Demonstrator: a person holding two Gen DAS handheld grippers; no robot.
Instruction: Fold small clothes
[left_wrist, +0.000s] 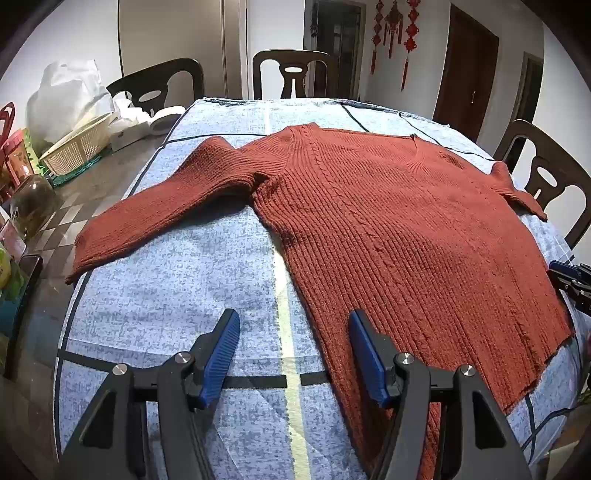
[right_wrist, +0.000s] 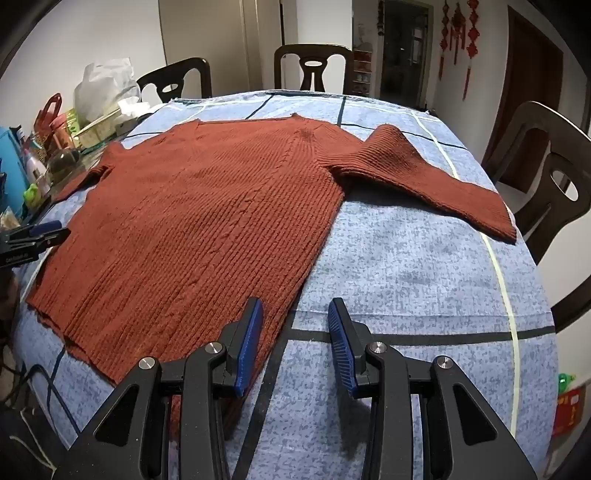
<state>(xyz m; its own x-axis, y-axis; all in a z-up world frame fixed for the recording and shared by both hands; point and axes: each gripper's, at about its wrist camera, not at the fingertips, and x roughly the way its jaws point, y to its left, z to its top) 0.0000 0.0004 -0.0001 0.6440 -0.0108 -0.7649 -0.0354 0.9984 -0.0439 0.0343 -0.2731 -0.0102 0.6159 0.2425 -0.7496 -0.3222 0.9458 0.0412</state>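
A rust-red ribbed knit sweater (left_wrist: 406, 221) lies spread flat on the blue patterned tablecloth (left_wrist: 184, 295), collar at the far side. One sleeve (left_wrist: 147, 221) stretches out to the left. My left gripper (left_wrist: 295, 321) hovers open over the sweater's near left side edge, its right finger above the knit and its left finger above bare cloth. In the right wrist view the sweater (right_wrist: 203, 221) fills the left half, and its other sleeve (right_wrist: 424, 177) angles to the right. My right gripper (right_wrist: 295, 304) is open above the near right side edge, with nothing between its pads.
Dark wooden chairs (left_wrist: 291, 74) ring the far and right sides of the table. A cream basket (left_wrist: 77, 147), a white bag (left_wrist: 66, 99), jars and bottles (right_wrist: 37, 166) crowd the table's left edge. The tablecloth (right_wrist: 406, 277) lies bare right of the sweater.
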